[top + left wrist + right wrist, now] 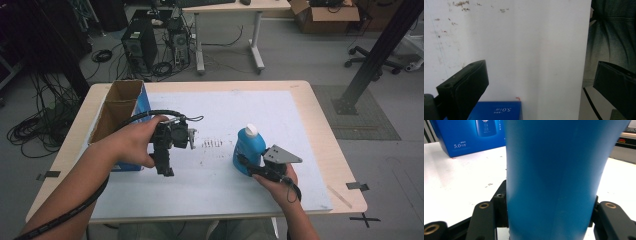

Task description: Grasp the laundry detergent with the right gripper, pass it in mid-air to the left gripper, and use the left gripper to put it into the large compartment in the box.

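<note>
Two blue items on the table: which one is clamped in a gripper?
The blue bottle with the white cap, clamped by the right gripper; the open-topped blue box stands untouched.

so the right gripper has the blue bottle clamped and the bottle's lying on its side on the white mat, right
Not quite. The right gripper is clamped on the blue bottle, but the bottle stands upright on the white mat, white cap on top. The high view shows it.

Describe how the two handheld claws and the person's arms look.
Both claws are black. The left claw trails a ribbed black cable along the forearm; its jaws are broad matte pads. The right claw carries a grey three-cornered plate and brass-ringed screw holes. The forearms are sleeveless.
</note>
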